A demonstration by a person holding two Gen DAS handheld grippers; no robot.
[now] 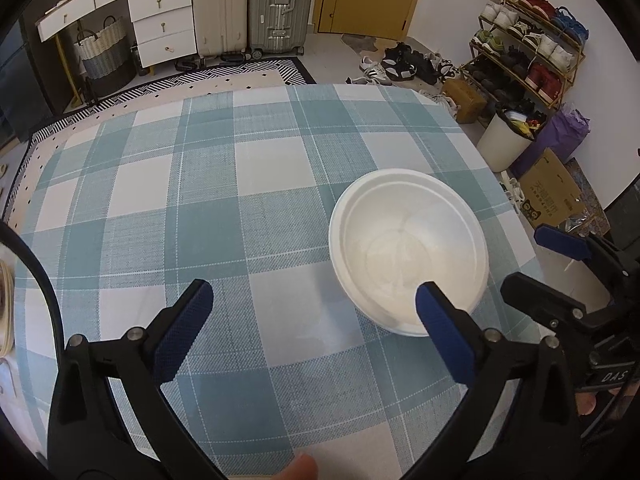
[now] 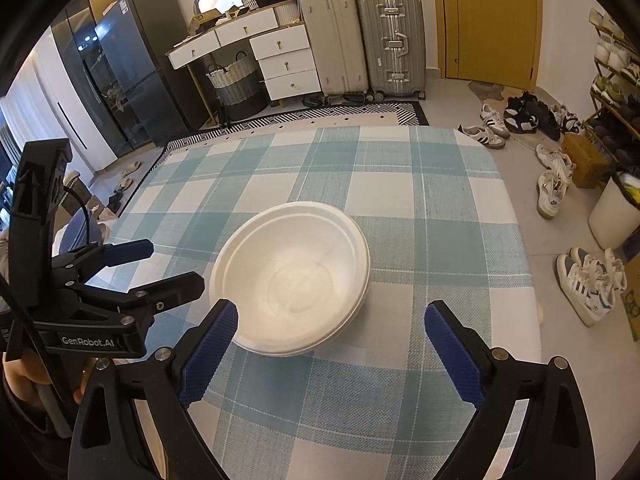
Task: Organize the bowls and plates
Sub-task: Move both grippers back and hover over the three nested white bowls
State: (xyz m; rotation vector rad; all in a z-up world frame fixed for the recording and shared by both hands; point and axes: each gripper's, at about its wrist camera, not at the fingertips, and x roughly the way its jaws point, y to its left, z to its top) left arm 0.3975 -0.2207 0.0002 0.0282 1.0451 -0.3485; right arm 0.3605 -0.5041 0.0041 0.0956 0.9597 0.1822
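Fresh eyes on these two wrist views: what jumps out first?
The white bowls, apparently a nested stack, sit alone on the teal checked tablecloth, toward its right side. Both grippers hang open and empty: the left gripper beside the stack, the right gripper just short of its near rim.

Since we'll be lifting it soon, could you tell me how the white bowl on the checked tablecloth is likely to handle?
The white bowl looks like thin moulded disposable ware, so probably light and somewhat flexible at the rim. Layered edges at its side suggest several nested bowls, which might separate or slide when gripped. Its smooth, matte surface seems unlikely to be very slippery against the right gripper's textured pads.
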